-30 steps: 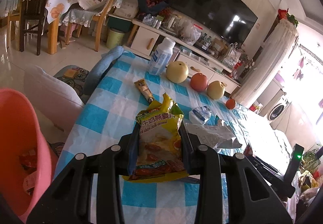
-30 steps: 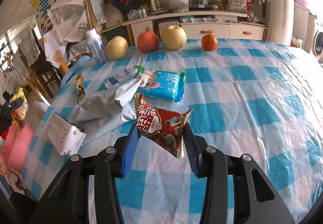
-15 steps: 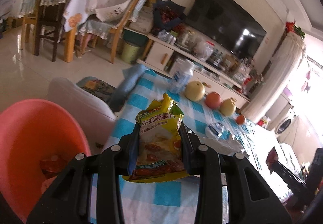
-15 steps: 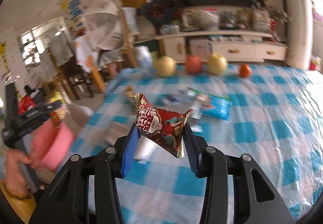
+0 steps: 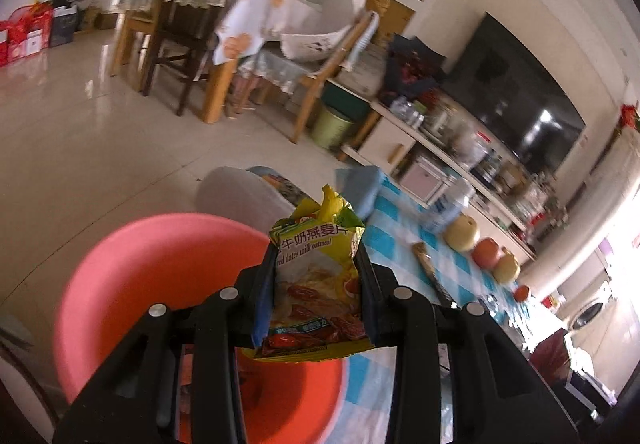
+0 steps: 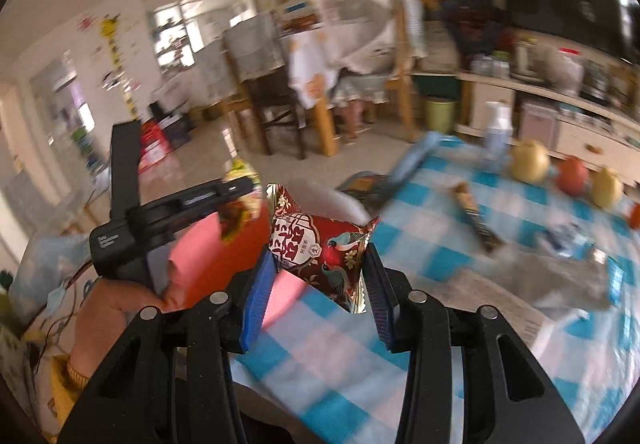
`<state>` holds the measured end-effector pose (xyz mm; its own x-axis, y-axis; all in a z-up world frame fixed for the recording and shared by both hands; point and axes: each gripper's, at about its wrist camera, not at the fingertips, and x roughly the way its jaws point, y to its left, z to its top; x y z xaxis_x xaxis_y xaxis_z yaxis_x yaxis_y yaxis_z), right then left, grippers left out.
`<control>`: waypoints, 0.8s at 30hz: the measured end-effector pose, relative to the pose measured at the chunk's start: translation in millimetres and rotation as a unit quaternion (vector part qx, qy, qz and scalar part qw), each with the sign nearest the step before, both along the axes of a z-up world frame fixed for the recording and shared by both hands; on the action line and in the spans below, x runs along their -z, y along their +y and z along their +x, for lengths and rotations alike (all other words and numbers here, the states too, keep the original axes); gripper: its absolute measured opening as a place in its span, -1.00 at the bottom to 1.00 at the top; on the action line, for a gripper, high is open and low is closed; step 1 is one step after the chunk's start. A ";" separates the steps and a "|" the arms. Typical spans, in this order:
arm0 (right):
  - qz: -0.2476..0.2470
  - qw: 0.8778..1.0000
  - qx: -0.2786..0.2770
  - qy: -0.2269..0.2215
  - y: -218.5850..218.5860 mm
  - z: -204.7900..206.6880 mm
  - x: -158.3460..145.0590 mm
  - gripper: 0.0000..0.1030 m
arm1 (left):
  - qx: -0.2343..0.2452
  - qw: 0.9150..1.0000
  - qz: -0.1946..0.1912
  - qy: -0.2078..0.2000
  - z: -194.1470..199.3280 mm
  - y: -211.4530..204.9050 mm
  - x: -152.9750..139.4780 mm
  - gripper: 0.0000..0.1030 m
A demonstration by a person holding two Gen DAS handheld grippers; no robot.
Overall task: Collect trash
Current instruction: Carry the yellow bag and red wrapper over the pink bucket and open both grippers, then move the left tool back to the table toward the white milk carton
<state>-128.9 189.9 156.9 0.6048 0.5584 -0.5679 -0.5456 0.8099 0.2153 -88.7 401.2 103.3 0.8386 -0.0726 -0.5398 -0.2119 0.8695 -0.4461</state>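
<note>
Item 1: yellow oatmeal packet [image 5: 318, 284], clamped across its width in the left hand-held gripper [image 5: 316, 296], held over the pink bin [image 5: 132, 284] that sits just below and ahead of it

Item 2: red patterned snack packet [image 6: 320, 248], pinched between the pads of the right hand-held gripper [image 6: 320, 284], above the bench [image 6: 440, 244] edge, bin to its left

Handling, judged: both light, soft, crinkly film, likely slippery; grip flat mid-body, not the flimsy sealed corners

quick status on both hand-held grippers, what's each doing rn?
Left hand-held gripper: shut on yellow oatmeal packet.
Right hand-held gripper: shut on red snack packet.
</note>
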 end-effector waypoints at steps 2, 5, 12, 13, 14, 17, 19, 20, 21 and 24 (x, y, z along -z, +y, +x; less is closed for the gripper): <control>-0.007 1.000 -0.020 0.003 22.4 4.9 6.3 -0.12 | -0.013 1.000 0.002 0.005 0.0 10.2 2.2 -0.28; -0.014 0.999 -0.044 0.013 52.0 15.1 17.6 -0.11 | -0.031 0.999 0.007 0.014 0.0 23.5 5.3 -0.28; -0.027 0.995 -0.090 0.035 98.1 33.2 47.8 0.06 | -0.061 0.998 0.016 0.032 3.3 39.6 10.1 0.25; -0.036 0.995 -0.087 0.039 102.7 36.6 53.2 0.11 | -0.068 0.997 0.020 0.034 2.4 40.8 9.8 0.34; -0.041 0.995 -0.082 0.042 103.0 37.2 56.6 0.13 | -0.073 0.996 0.024 0.034 1.8 41.9 9.7 0.46; -0.030 0.996 -0.061 0.053 91.9 39.9 60.8 0.50 | -0.085 0.995 0.031 0.032 1.7 45.3 8.8 0.65; -0.029 0.998 -0.043 0.047 80.0 38.3 59.3 0.61 | -0.088 0.995 0.035 0.028 1.2 44.1 9.0 0.66; -0.031 0.998 -0.038 0.044 77.7 37.0 58.5 0.61 | -0.089 0.995 0.040 0.021 0.6 42.6 8.2 0.66; -0.034 0.998 -0.032 0.041 71.8 35.3 57.4 0.62 | -0.089 0.995 0.045 0.014 -0.7 40.0 7.4 0.67; -0.043 0.998 -0.012 0.033 54.5 28.6 56.7 0.62 | -0.091 0.993 0.074 -0.030 -6.2 29.8 -1.4 0.80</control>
